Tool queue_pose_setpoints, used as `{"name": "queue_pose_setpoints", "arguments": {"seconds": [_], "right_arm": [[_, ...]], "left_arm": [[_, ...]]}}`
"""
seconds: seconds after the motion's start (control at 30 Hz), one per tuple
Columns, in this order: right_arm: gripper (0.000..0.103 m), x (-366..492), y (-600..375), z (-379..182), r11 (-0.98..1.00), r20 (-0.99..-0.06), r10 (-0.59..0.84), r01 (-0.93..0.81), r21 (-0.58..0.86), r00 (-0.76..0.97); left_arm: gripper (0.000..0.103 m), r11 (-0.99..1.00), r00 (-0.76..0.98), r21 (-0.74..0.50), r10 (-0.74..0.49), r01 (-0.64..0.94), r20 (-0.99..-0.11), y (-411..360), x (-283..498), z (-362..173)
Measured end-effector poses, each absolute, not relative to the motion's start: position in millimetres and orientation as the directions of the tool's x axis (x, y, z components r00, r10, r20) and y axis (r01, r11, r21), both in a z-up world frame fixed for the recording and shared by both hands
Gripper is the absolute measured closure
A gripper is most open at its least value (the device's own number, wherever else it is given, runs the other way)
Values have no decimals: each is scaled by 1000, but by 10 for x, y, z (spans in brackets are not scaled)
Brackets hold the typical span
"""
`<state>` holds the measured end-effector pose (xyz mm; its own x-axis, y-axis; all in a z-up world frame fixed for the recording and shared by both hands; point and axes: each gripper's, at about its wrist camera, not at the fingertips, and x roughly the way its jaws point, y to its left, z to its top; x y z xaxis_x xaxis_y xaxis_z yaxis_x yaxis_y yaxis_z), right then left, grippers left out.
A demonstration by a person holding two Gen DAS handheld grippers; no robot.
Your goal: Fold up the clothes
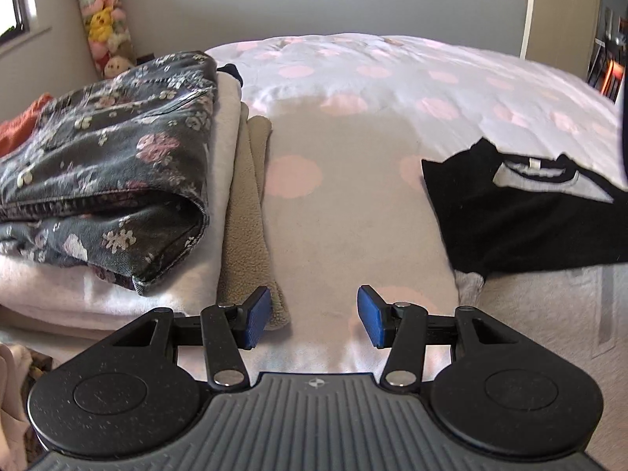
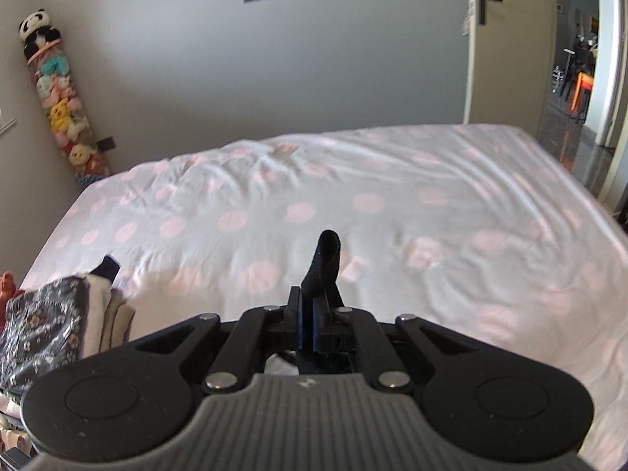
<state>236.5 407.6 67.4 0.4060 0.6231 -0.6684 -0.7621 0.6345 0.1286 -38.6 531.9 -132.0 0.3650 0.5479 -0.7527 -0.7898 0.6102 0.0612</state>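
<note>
Clothes lie on the bed [image 1: 353, 78], whose sheet is pale with pink dots; at far left an orange garment [image 1: 19, 125] peeks out behind a folded stack [image 1: 117, 235], a dark floral piece [image 1: 110, 157] on top of cream and beige layers; just right of the stack the left claw [image 1: 314, 316] hovers over bare sheet, its blue pads [image 1: 259, 316] spread apart and holding nothing; further right a black garment [image 1: 530, 227] with a white inner neckline lies flat on the sheet; the right claw [image 2: 310, 325] is clamped on black fabric, a twist of it [image 2: 325, 267] sticking up above the pinched fingers; in the room's left corner stands a column of plush toys [image 2: 62, 110]; an open door [image 2: 510, 39] is at right.
</note>
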Motion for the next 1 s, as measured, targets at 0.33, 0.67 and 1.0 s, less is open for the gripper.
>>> {"name": "queue_pose_setpoints", "arguments": {"seconds": [0.33,0.67,1.0], "right_arm": [[97,1821,4823,-716,558,-794,553,-820,127,253],[76,1651,5076,-1292,522,-813,576,-806,279,92],[63,1996,4342,-732,544,-737,652,-787,290,179]], "left_arm": [[54,602,407,-22,513,-799,-756,5424,-462,-1341],[52,590,431,-72,496,-804,-754,5497,-493,-1377],[51,583,483,-146,480,-799,-732,5473,-482,-1303]]}}
